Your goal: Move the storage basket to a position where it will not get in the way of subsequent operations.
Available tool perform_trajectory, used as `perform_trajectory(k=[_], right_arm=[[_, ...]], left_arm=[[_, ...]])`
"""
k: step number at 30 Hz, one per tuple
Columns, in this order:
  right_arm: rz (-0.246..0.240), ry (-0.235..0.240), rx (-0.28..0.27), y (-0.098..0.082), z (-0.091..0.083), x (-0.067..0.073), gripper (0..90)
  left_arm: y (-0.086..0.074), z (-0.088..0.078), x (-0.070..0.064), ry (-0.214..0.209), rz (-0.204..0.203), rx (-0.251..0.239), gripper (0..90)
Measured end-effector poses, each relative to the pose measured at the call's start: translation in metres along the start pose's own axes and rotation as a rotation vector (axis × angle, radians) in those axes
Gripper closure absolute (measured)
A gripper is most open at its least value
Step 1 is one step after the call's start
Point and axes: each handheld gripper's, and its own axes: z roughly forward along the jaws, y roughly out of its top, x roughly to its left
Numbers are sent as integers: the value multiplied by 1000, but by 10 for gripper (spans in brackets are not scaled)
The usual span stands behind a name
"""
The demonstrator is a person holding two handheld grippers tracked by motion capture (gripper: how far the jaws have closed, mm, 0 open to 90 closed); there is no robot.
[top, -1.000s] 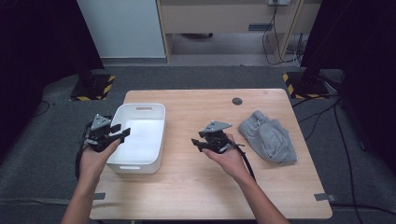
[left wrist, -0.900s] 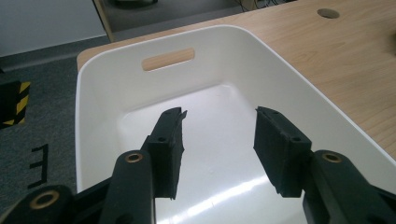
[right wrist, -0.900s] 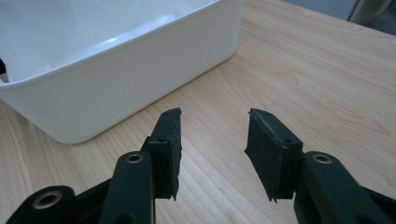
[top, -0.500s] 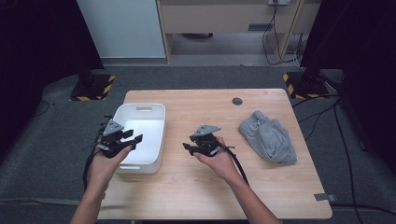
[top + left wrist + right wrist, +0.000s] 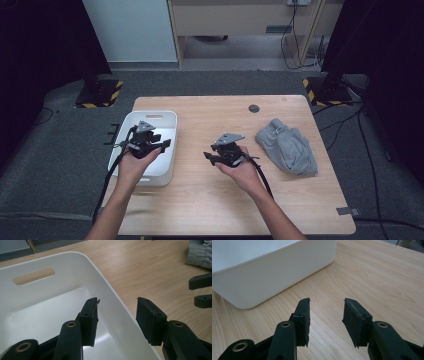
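A white plastic bin (image 5: 124, 132) stands at the left of the wooden table (image 5: 210, 117), with nothing inside it. My left gripper (image 5: 161, 145) hovers over the bin's right side, jaws open and straddling the right wall (image 5: 117, 307) from above with nothing between them. My right gripper (image 5: 210, 157) is held above the table's middle, pointing left toward the bin's side (image 5: 269, 267), jaws open with nothing in them. A crumpled grey garment (image 5: 287, 145) lies to the right of that hand, and a corner of the garment (image 5: 200, 251) appears in the left gripper view.
A small dark round disc (image 5: 254, 108) sits in the tabletop near the far edge. Cables (image 5: 112, 175) trail from both grippers along the person's forearms. Grey carpet surrounds the table, and black stands with yellow-black striped bases (image 5: 97, 95) flank it.
My left gripper has moved rightward from beside the bin's left edge to over its right wall. The right gripper has shifted slightly toward the left.
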Motion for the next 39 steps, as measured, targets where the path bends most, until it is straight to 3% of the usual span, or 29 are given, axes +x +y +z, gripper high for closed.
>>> perform_trajectory(k=[12,19,25,34,39], right_arm=[[20,-10,1,-6,-5,-7,569],[17,-14,1,-6,-7,-8,569],[14,-14,3,-7,-8,-8,567],[20,-18,5,-7,-10,-10,563],[19,-21,4,-8,-11,-11,561]], left_arm=[[11,30,-4,10,-7,68,516],[9,40,-3,1,-4,102,631],[9,41,-3,-2,12,100,705],[8,39,9,2,0,105,710],[8,37,15,5,21,109,708]])
